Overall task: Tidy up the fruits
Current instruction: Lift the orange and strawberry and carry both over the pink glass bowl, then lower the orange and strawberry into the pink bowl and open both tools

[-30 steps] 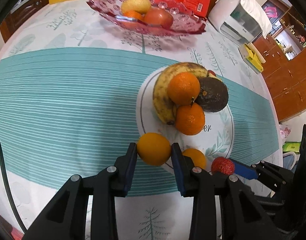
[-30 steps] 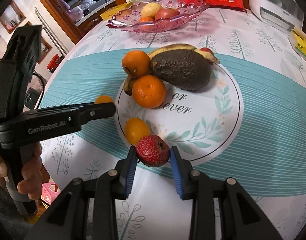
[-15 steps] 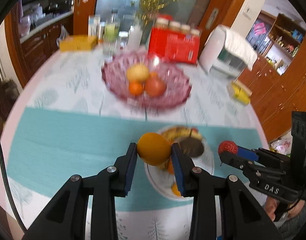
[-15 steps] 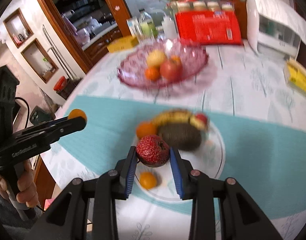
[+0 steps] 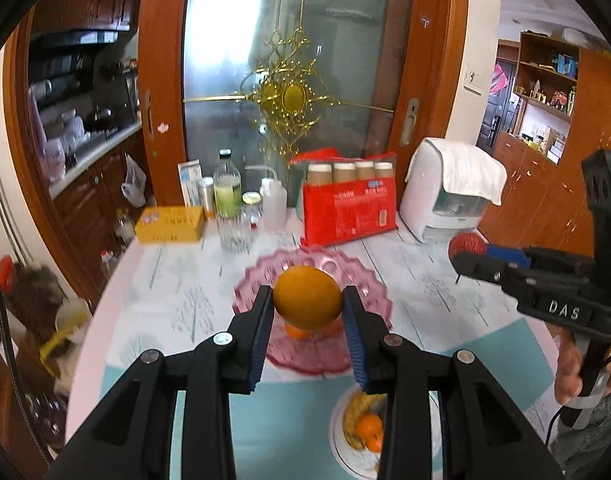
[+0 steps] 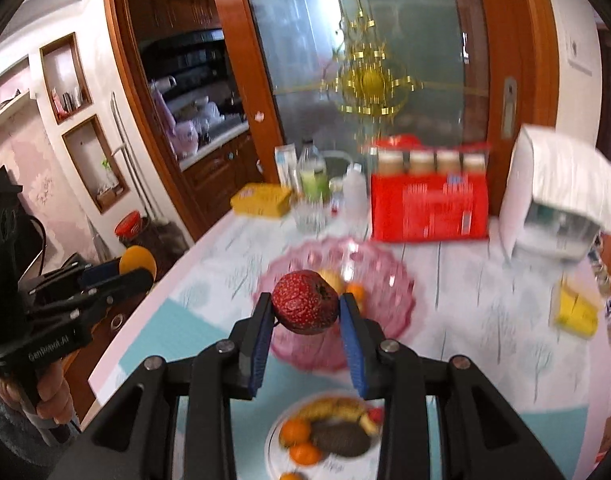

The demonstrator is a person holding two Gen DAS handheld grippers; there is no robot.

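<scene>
The left gripper (image 5: 307, 312) is clenched on an orange (image 5: 307, 297), held in the air above the pink bowl (image 5: 369, 304). The right gripper (image 6: 305, 317) grips a red fruit (image 6: 305, 302) the same way, also raised over the bowl, just to the right of the left gripper. In the bowl lie a yellow fruit (image 6: 332, 278) and a small orange (image 6: 355, 292). Nearer, on the teal runner (image 6: 481, 432), a white plate (image 6: 271, 446) holds a banana (image 6: 330, 407), an avocado (image 6: 340, 443) and two more oranges. Behind the bowl stand a red box (image 5: 350, 210), bottles (image 5: 227, 196) and a yellow box (image 5: 170, 224).
</scene>
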